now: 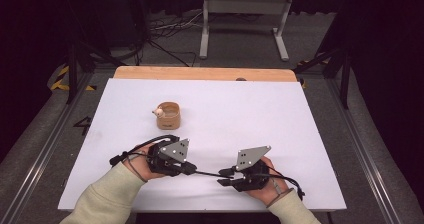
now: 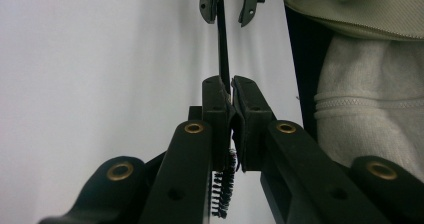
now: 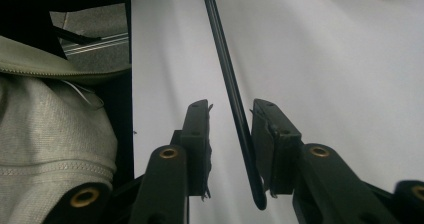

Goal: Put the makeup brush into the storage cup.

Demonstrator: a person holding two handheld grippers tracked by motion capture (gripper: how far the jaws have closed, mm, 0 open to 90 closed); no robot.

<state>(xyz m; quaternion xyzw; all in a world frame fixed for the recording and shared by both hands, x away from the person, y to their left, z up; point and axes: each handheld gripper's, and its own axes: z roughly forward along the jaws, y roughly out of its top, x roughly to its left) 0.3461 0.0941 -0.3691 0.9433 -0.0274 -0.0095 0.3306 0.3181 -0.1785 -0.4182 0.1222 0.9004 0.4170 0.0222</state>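
Black, thin and stiff, the brush (image 3: 235, 104) looks light: left gripper (image 2: 231, 96) clamps its bristle end, right gripper (image 3: 230, 121) (jaws apart) straddles the handle.

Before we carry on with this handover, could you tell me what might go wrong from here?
1. The right gripper fingers are not yet pressing on the thin black brush handle; one finger barely meets it, so a grip may land off-centre.
2. The left gripper holds the brush near its bristles; releasing early could drop it on the white table.
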